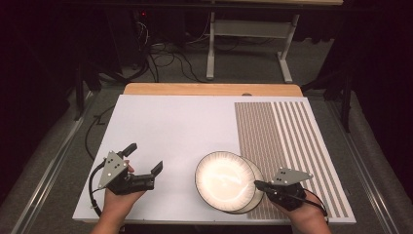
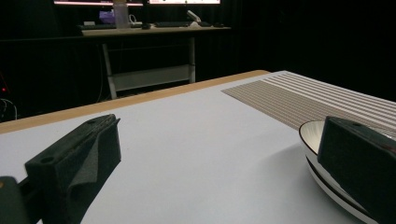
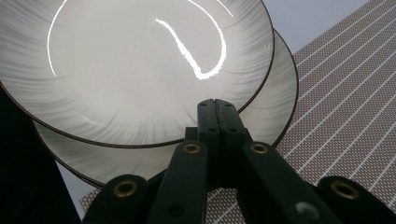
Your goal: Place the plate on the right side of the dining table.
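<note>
At the near left of the white board (image 1: 165, 131), in the high view, the left gripper (image 1: 144, 158) rests low over the bare surface, held in the person's left hand (image 1: 119, 195), with its 2 jaws spread wide apart and nothing between them. The left gripper view agrees: 1 black jaw stands at the left edge and the other at the right edge, open board between them, and the right jaw partly covers the rim of the plates (image 2: 312, 140). Right of centre on the near half of the board sit 2 plates stacked off-centre, pale with a dark rim; the upper plate (image 1: 224, 178) lies shifted to the left over the lower plate (image 1: 257, 187), whose right edge shows as a crescent. The lower plate's right edge overlaps the near left corner of the striped mat (image 1: 287, 141), which covers the right part of the board. At the near right, the right gripper (image 1: 258, 184) points left, its tips at the stack's right rim. In the right gripper view the 2 jaws are pressed together, tips over the lower plate (image 3: 275, 93) just under the upper plate's (image 3: 135, 65) edge; whether they touch either plate I cannot tell.
</note>
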A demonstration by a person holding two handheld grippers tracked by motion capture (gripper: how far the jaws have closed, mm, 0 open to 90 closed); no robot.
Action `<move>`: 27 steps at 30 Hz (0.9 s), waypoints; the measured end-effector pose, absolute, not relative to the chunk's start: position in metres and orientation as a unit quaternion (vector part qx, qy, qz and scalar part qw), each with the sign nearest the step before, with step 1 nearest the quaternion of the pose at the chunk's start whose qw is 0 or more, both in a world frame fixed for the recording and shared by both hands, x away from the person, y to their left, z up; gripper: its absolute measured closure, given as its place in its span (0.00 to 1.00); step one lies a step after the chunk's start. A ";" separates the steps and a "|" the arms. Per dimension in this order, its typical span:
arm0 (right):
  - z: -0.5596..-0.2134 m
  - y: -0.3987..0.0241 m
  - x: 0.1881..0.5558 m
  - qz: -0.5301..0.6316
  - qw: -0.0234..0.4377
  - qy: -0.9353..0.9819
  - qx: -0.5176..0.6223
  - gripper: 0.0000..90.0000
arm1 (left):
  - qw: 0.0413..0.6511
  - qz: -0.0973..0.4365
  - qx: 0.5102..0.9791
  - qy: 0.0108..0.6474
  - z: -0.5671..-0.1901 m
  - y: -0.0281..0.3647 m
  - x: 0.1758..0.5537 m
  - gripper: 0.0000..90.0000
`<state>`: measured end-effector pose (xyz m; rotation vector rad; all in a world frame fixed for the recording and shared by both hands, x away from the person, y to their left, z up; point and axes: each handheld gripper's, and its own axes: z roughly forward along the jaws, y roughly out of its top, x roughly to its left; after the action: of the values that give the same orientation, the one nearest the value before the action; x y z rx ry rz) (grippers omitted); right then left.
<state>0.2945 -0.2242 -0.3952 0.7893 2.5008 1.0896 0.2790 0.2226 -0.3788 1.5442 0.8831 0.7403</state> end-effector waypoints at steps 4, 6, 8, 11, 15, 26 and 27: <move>-0.396 -0.226 0.296 0.386 0.144 0.868 0.276 1.00 | 0.581 0.307 0.652 0.379 -0.377 0.223 0.279 0.00; -0.396 -0.226 0.297 0.387 0.139 0.868 0.278 1.00 | 0.577 0.311 0.656 0.374 -0.376 0.223 0.278 0.00; -0.397 -0.225 0.297 0.388 0.136 0.869 0.276 1.00 | 0.579 0.309 0.654 0.375 -0.377 0.222 0.278 0.00; -0.398 -0.222 0.297 0.385 0.131 0.872 0.274 1.00 | 0.578 0.308 0.656 0.375 -0.377 0.221 0.278 0.00; -0.399 -0.217 0.297 0.385 0.129 0.874 0.267 1.00 | 0.578 0.309 0.656 0.375 -0.376 0.223 0.278 0.00; -0.402 -0.204 0.297 0.383 0.117 0.879 0.258 1.00 | 0.580 0.301 0.658 0.375 -0.377 0.221 0.279 0.00; -0.403 -0.203 0.297 0.383 0.119 0.879 0.258 1.00 | 0.580 0.301 0.658 0.375 -0.377 0.221 0.278 0.00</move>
<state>0.2974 -0.2025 -0.4028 0.7535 2.5696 1.1209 0.2785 0.2205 -0.3771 1.5368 0.8754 0.7025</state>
